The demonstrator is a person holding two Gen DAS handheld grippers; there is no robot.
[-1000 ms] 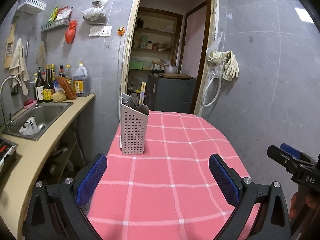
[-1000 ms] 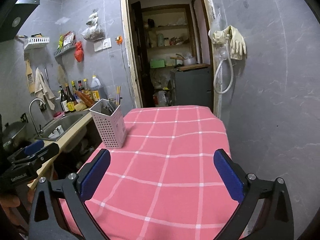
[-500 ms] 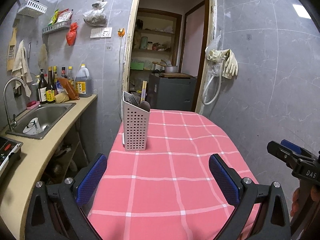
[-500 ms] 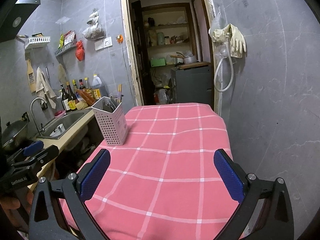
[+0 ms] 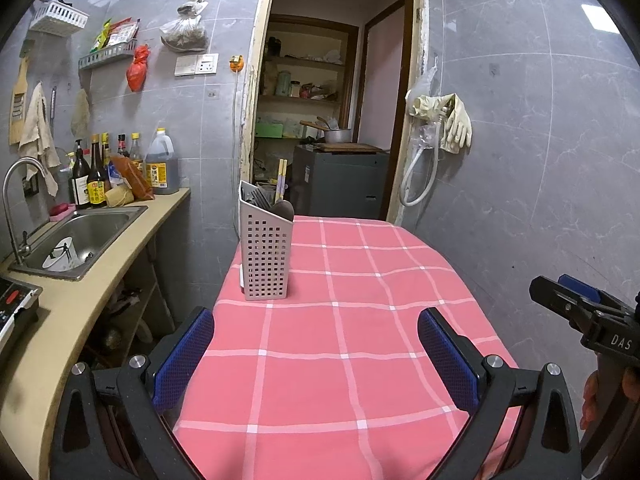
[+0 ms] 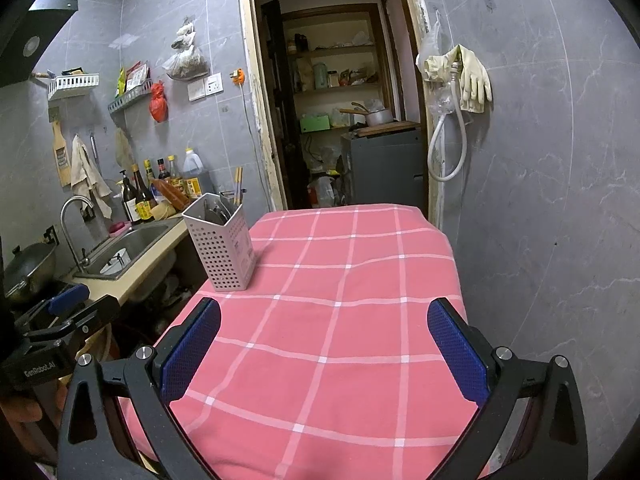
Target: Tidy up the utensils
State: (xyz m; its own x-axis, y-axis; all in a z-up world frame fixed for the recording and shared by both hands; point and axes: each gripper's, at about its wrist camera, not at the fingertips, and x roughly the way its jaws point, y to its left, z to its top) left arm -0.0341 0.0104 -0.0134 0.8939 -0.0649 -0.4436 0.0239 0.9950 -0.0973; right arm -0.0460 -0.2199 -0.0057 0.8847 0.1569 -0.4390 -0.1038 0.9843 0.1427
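Observation:
A grey perforated utensil holder (image 5: 266,252) stands upright near the left edge of the pink checked table (image 5: 340,352). It holds chopsticks (image 5: 281,178) and dark metal utensils. It also shows in the right wrist view (image 6: 222,242). My left gripper (image 5: 316,360) is open and empty, above the table's near end, well short of the holder. My right gripper (image 6: 324,356) is open and empty, also over the near end. Each gripper shows at the edge of the other's view.
A counter (image 5: 80,300) with a steel sink (image 5: 80,236), tap and several bottles (image 5: 94,172) runs along the left. An open doorway (image 5: 328,120) lies beyond the table. Rubber gloves and a hose (image 5: 444,128) hang on the right wall. A wok (image 6: 28,268) sits at far left.
Both grippers have drawn back and risen a little from the table; the holder looks slightly farther away. Both stay open and empty.

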